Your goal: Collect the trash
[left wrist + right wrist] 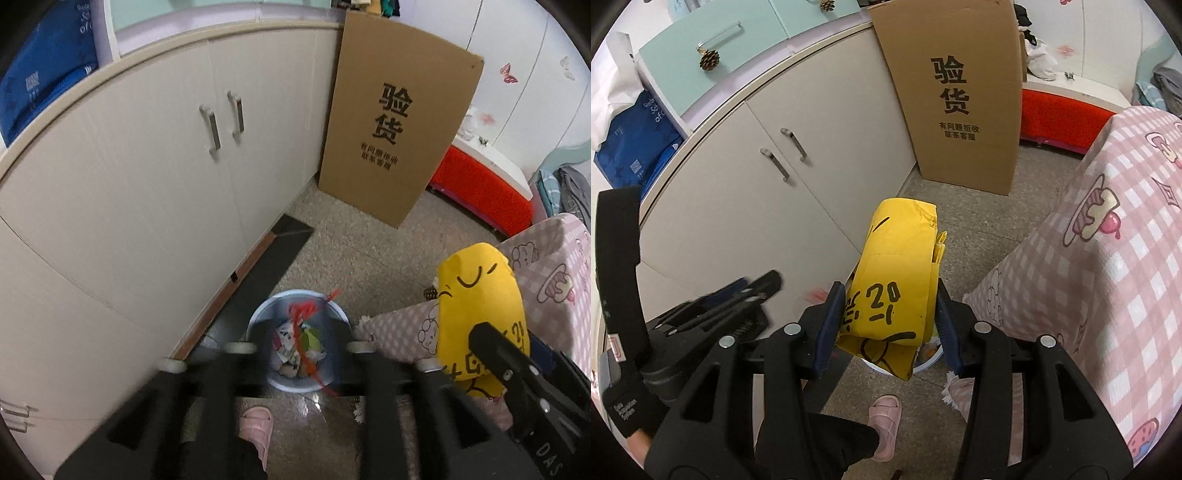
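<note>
A pale blue trash bin (pixel 334 312) stands on the floor, holding crumpled paper scraps and a red string (pixel 306 332). My left gripper (pixel 301 349) hangs open and empty right above it. My right gripper (pixel 890 317) is shut on a folded yellow paper bag (pixel 899 266) with black drawn marks, held upright above the bin's rim (pixel 931 363). The bag also shows in the left wrist view (pixel 480 306), to the right of the bin, with the right gripper (pixel 517 373) under it.
White cabinet doors (pixel 147 192) run along the left. A tall cardboard box (pixel 395 122) leans at the back. A pink checked cloth (pixel 1108 258) covers furniture on the right. A pink slipper (pixel 884 424) is on the floor near the bin.
</note>
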`<state>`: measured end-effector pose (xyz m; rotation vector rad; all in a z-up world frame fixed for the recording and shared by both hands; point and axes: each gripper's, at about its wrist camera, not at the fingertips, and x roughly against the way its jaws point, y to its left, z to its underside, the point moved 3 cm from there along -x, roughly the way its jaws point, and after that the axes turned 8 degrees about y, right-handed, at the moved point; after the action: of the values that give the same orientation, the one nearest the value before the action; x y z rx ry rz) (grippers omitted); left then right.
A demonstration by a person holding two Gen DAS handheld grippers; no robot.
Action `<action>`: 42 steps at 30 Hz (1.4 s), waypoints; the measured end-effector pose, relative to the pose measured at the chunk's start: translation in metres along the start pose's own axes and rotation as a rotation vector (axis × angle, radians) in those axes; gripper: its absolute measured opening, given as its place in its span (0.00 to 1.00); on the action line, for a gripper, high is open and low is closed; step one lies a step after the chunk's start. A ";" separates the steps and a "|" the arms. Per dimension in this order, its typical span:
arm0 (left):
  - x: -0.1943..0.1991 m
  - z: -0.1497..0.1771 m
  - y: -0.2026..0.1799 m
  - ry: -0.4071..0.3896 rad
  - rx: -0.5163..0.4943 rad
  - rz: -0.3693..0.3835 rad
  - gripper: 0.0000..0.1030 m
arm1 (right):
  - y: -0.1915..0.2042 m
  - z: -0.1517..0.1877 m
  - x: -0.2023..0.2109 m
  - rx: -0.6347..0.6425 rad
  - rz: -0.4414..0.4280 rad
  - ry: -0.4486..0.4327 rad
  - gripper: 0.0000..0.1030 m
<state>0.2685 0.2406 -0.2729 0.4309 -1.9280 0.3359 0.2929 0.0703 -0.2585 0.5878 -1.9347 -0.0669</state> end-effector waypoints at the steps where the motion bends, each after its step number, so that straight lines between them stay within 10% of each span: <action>1: 0.000 0.000 0.001 -0.003 0.004 -0.007 0.63 | 0.000 0.000 0.000 0.000 -0.001 0.001 0.46; 42: 0.026 0.023 0.066 -0.050 0.148 -0.053 0.74 | 0.047 0.008 0.007 0.097 -0.042 -0.089 0.57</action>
<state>0.2108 0.2858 -0.2595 0.5911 -1.9441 0.4382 0.2659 0.1063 -0.2417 0.7008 -2.0208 -0.0264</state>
